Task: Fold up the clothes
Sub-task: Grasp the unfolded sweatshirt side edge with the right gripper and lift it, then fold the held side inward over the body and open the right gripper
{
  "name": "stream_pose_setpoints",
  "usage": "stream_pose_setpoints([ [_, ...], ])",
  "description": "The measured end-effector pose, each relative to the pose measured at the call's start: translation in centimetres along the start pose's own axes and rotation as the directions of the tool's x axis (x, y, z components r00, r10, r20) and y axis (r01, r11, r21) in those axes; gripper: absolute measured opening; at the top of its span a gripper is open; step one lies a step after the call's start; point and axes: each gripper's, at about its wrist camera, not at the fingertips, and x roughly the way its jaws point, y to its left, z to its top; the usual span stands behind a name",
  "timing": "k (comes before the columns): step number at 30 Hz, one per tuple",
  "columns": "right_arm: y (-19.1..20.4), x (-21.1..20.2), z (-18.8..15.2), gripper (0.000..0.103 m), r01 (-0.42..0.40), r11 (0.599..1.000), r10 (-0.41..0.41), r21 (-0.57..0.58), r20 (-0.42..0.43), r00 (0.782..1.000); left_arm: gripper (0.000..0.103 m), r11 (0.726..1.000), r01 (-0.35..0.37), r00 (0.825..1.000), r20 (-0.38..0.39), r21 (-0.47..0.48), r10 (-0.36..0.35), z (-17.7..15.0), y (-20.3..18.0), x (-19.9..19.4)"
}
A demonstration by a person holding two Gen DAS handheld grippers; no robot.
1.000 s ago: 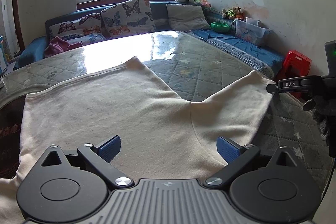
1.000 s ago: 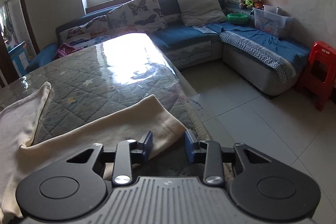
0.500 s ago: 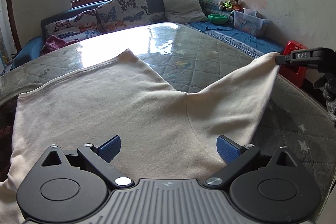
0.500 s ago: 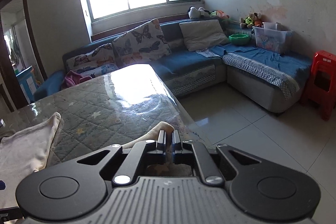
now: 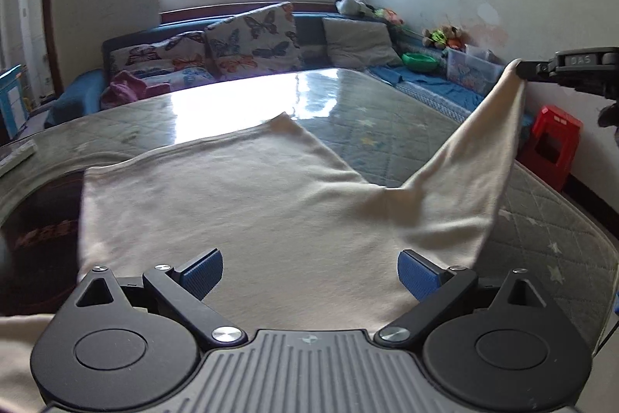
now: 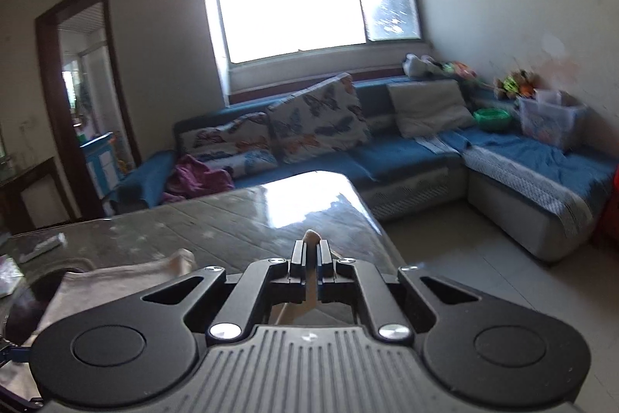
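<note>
**Sleeve's up, now where do we swing it?**

While the cream top (image 5: 240, 204) lies mostly flat on the desk (image 5: 387, 126), one sleeve (image 5: 479, 157) is hoisted off the surface. In the left wrist view the right gripper (image 5: 522, 70) has it by the cuff, so the cloth hangs in a taut slope from the pinch down to the armpit. Our left gripper (image 5: 309, 271) sits spread wide, blue pads (image 5: 203, 268) apart, holding nothing and hovering low over the hem end of the top. To do this fold well, we reckon the sleeve should travel inward across the chest with the cuff kept high enough that the fabric doesn't drag and bunch at the shoulder. The free left gripper could press the body down so it doesn't slide along. The top's left side runs over the desk edge near the dark rounded corner, so pulling that way risks more slipping off.

Over in the right wrist view the right gripper (image 6: 310, 250) is pressed together on a nub of cream cloth poking out between the fingertips. The rest of the top (image 6: 116, 277) shows low on the left. Straight ahead the desk is bare and glossy, lots of room there. The desk's right edge drops to tiled floor (image 6: 483, 277), with the blue sofa (image 6: 406, 157) well apart beyond, so nothing crowds the swing.
</note>
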Motion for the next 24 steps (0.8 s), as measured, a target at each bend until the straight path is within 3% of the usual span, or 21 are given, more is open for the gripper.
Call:
stream_pose_setpoints([
  [5,4.9,-0.4,1.6,0.004,-0.103,0.990,0.104,-0.094,0.011,0.995,0.097,0.996,-0.059,0.998,0.032,-0.067,0.062,-1.0,3.3,-2.5],
  [12,13.7,0.4,1.7,0.004,-0.265,0.937,0.262,-0.227,-0.046,0.964,0.097,0.980,-0.122,0.990,0.044,-0.159,0.131,-2.9,7.3,-5.2],
  [18,20.5,1.4,-0.7,0.004,-0.381,0.873,0.351,-0.304,-0.151,0.924,0.097,0.967,-0.142,0.988,0.035,-0.212,0.153,-4.6,9.2,-6.3],
  [24,25.7,2.8,-4.8,0.004,-0.485,0.804,0.398,-0.343,-0.295,0.869,0.097,0.959,-0.151,0.987,0.020,-0.240,0.160,-6.0,10.1,-6.9],
])
